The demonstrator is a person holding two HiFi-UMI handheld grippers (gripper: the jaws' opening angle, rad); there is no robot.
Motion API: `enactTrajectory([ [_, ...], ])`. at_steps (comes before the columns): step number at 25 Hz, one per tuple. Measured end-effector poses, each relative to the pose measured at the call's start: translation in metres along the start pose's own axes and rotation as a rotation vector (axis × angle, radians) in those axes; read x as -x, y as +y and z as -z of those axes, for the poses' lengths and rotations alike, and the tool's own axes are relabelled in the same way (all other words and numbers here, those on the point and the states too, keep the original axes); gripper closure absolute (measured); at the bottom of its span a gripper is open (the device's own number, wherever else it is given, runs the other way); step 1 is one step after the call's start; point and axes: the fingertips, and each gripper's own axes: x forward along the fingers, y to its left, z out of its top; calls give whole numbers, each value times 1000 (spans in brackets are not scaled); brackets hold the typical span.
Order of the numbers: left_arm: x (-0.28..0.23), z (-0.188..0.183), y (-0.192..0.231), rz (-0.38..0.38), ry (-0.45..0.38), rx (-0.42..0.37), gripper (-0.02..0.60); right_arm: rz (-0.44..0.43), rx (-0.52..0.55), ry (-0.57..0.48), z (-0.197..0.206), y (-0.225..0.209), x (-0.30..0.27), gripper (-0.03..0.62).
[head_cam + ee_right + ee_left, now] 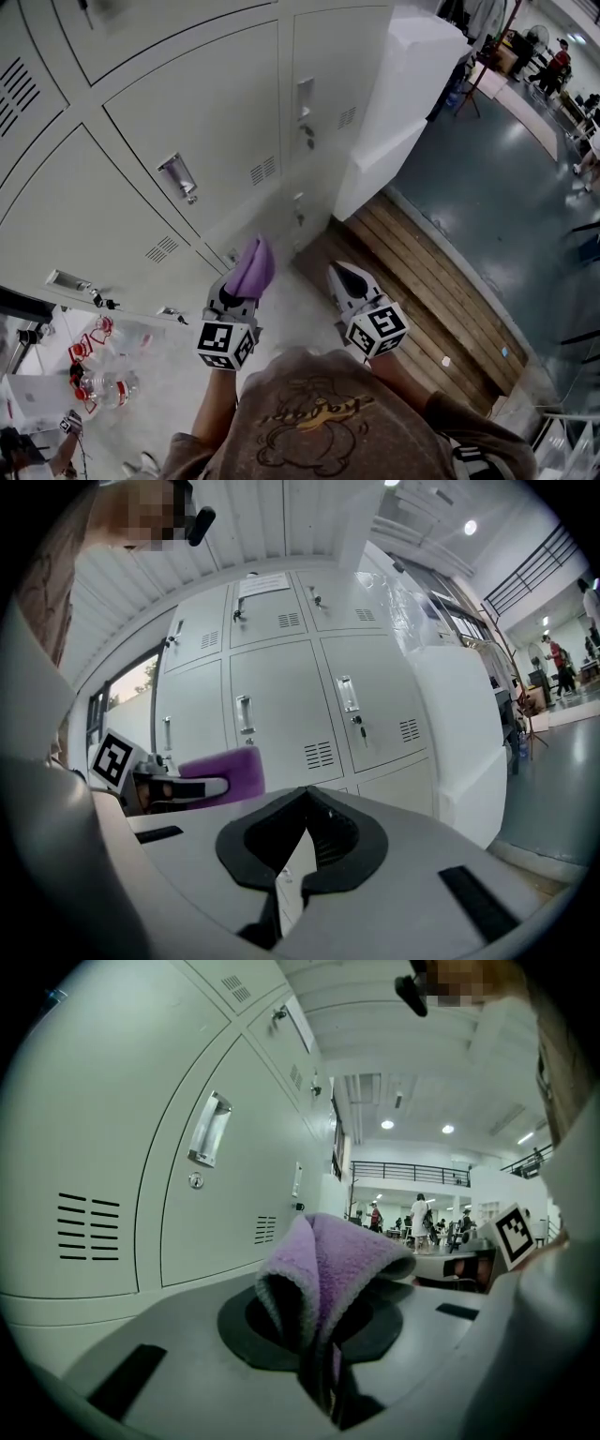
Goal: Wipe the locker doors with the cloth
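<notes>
Left tool (321,1340) clamps the purple cloth (336,1258) near the locker doors (208,120). My right tool (302,834) is clenched and empty. I judge the wiping is yet to do.

Wooden plank platform (441,281), glossy grey floor (487,187), white column (394,103), round ceiling lights (387,1124), balcony railing (412,1171).

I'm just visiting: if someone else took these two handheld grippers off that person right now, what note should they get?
Left gripper: shut on the purple cloth, which sticks out past its tips.
Right gripper: shut, holding nothing.
Locker doors: right ahead, all closed; the cloth looks clear of them.
Done: the cloth is gripped; whether any door has been wiped cannot be told.
Left: press the cloth on the doors and wipe them.
</notes>
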Motion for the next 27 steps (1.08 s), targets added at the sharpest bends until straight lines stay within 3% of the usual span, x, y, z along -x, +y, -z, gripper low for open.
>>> enactTrajectory([
  [5, 5, 1, -2, -5, -8, 37, 537, -10, -5, -15, -1, 4, 2, 595],
  [27, 30, -4, -1, -35, -21, 35, 537, -36, 8, -13, -1, 24, 3, 595],
])
